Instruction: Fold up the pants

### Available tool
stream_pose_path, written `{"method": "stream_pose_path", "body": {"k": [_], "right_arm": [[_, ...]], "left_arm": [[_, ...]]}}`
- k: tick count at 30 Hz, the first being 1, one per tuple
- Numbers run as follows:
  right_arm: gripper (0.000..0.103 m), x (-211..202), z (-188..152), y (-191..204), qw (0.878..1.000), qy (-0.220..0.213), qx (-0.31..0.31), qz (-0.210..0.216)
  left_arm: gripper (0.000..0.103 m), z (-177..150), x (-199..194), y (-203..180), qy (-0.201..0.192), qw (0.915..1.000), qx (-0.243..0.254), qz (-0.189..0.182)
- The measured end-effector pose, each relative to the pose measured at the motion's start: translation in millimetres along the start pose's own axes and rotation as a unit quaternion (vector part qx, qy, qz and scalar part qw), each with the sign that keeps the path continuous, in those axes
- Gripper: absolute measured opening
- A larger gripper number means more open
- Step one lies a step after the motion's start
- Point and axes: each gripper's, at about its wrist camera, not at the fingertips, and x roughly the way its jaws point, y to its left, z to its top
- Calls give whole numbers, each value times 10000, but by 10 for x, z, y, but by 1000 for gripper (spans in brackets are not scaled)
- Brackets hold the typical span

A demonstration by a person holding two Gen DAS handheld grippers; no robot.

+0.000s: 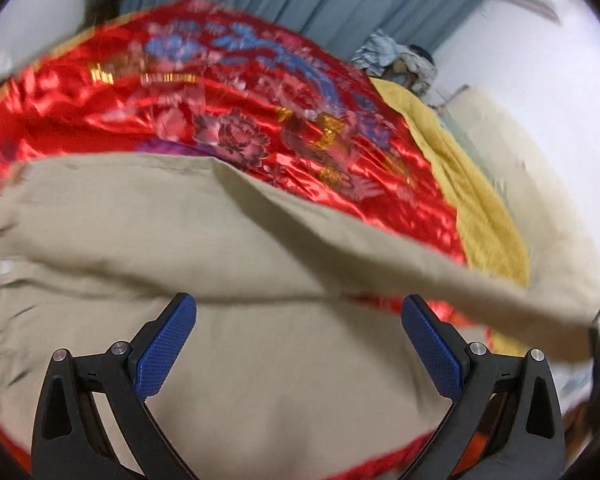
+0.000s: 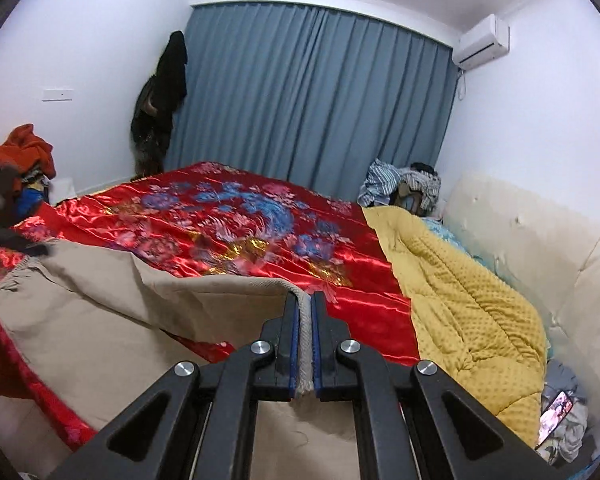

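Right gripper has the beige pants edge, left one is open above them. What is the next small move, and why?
Probably lower the open left gripper and close it on the beige pants. The right gripper already clamps one hem, so only one end is held.

The left wrist view was smeared by motion, so the beige pants (image 1: 260,360) and the red satin bedspread (image 1: 228,92) showed soft edges and blurred flowers. The pants ran past the picture's left edge there. In the right wrist view, a dark blurred shape (image 2: 0,216) at the left edge could not be made out. The small lit screen (image 2: 556,412) was too small to read.
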Motion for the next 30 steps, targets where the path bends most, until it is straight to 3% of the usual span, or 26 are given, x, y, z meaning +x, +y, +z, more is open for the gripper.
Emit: {"method": "stream_pose_path", "body": {"k": [5, 7, 13, 15, 18, 21, 26, 28, 30], "right_arm": [[5, -159, 71, 25, 9999, -147, 0, -24], [5, -198, 72, 11, 9998, -178, 30, -1], [5, -452, 88, -47, 9993, -374, 34, 4], [5, -580, 109, -58, 9987, -507, -15, 30], [5, -713, 141, -39, 9979, -611, -187, 46], [5, -712, 118, -92, 9989, -352, -311, -35], [5, -463, -106, -325, 9945, 703, -560, 532], [5, -297, -190, -424, 9910, 1005, -588, 662], [5, -36, -235, -585, 9879, 1252, -410, 824]], "left_arm": [[101, 448, 574, 241, 314, 9967, -728, -188], [94, 565, 743, 306, 382, 9946, -948, -204], [50, 699, 1204, 405, 937, 9857, -1367, -303], [4, 699, 1291, 408, 1082, 9837, -1383, -390], [1, 619, 1153, 403, 863, 9855, -1379, -486], [1, 408, 701, 382, 515, 9904, -1146, -573], [1, -107, -49, 433, 455, 9937, -878, -527], [1, -110, -157, 411, 431, 9943, -839, -505], [1, 85, -130, 361, 395, 9938, -867, -575]]}}
